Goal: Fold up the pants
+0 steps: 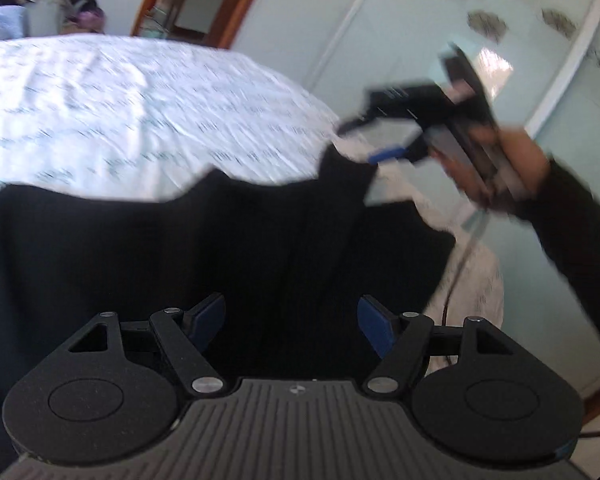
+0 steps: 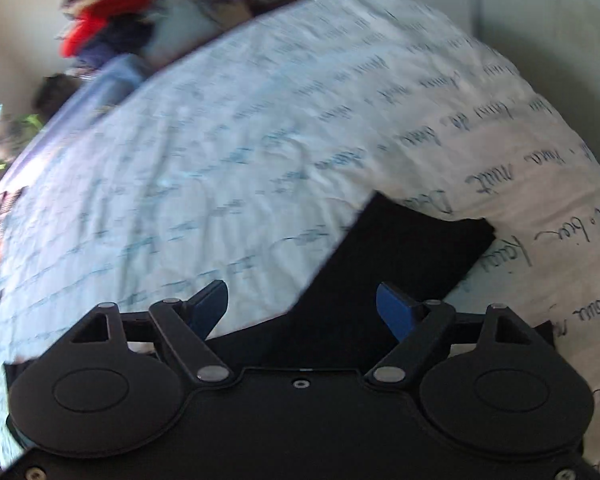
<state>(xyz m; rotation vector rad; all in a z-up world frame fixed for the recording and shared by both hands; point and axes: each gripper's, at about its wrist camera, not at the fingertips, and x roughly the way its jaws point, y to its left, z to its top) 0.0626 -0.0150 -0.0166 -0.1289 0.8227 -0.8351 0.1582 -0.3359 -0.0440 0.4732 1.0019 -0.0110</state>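
Blue pads (image 1: 206, 316) of the left gripper (image 1: 292, 320) stand apart over the pants (image 1: 220, 248), clamping nothing. Black cloth fills this view from 9 to 3 o'clock, lying on the bed (image 1: 120, 100). At 2 o'clock the right gripper (image 1: 374, 142) hangs above the pants' far corner; its own view shows the jaws apart, cloth beneath them and running to 2 o'clock. To fold well, I judge each gripper should bite one corner of the same edge, lift level, and carry it across to the opposite edge. Open sheet lies from 10 to 12 o'clock; the bed edge drops off at 3 o'clock, beside the wardrobe (image 1: 420, 20)
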